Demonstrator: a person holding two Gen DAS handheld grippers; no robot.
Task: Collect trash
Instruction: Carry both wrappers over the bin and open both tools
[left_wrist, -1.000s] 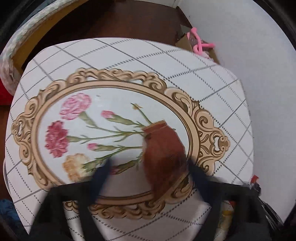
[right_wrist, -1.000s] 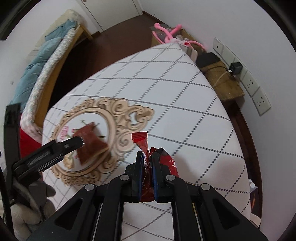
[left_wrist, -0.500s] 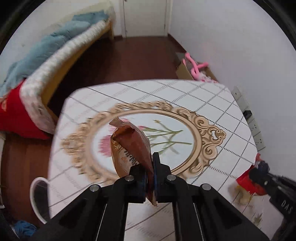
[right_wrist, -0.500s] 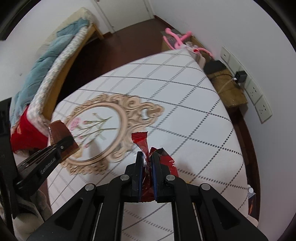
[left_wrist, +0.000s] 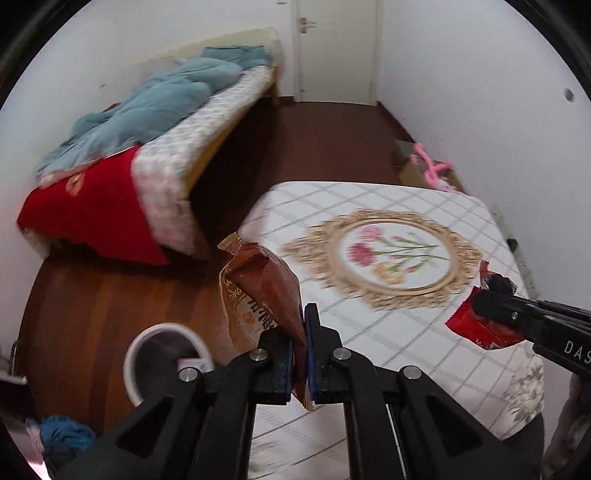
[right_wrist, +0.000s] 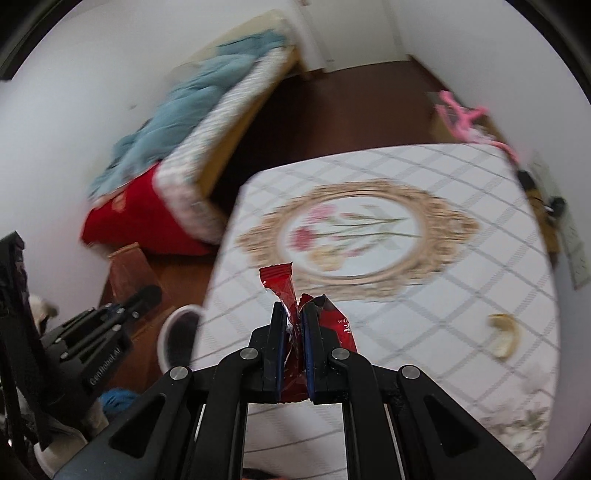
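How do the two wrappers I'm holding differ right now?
The brown crinkled snack wrapper in the left tongs hangs past the table edge, toward the white bin on the floor. The red foil wrapper in the right tongs is over the tablecloth. Both are clamped.

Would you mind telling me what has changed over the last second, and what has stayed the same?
The left gripper closed on the brown wrapper, which lay on the table's flower picture, lifted it and carried it off the left edge, toward the white bin on the floor. The right gripper stayed shut on the red wrapper, following the same way. A yellowish scrap lies on the table.
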